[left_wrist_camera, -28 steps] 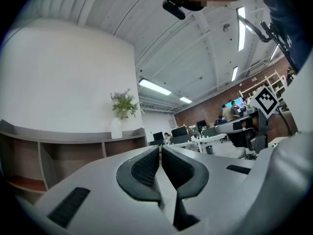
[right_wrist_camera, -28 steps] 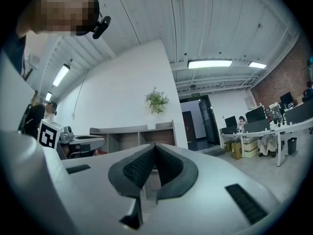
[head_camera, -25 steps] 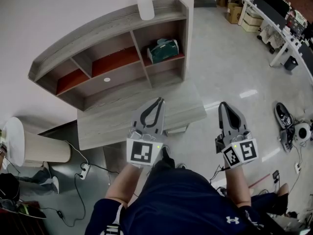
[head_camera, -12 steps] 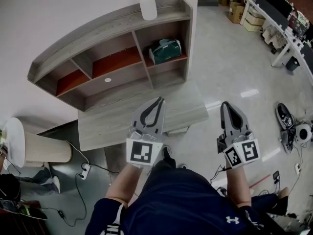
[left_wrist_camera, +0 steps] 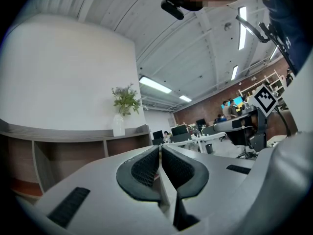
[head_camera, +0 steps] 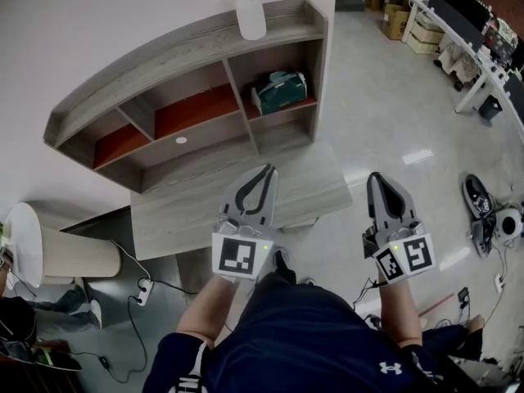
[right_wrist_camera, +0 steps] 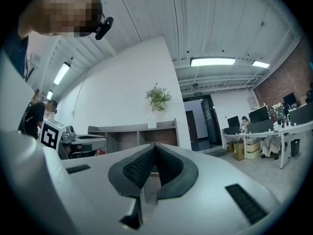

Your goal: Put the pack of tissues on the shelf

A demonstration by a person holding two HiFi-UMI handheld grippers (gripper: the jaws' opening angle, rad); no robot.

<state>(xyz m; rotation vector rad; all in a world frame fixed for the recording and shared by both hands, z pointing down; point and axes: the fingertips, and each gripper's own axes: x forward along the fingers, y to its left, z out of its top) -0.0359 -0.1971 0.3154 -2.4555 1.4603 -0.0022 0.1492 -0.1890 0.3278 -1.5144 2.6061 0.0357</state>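
The pack of tissues (head_camera: 279,91), green and white, lies in the upper right compartment of the wooden shelf (head_camera: 188,56). Both grippers are held close to the person's body, well short of the shelf. My left gripper (head_camera: 266,170) hangs over the near edge of the low wooden table (head_camera: 196,199), its jaws shut with nothing between them. My right gripper (head_camera: 378,178) is over the floor to the right of the table, also shut and empty. In the left gripper view the pads (left_wrist_camera: 146,168) meet. In the right gripper view the pads (right_wrist_camera: 168,164) meet too.
A white vase with a plant (head_camera: 251,15) stands on top of the shelf. A white round stool (head_camera: 49,248) and cables lie at the left. Shoes (head_camera: 476,199) are on the floor at the right, with office desks (head_camera: 467,23) behind.
The shelf and table have slid slightly down and right in the head view. Both grippers stay shut and hardly move.
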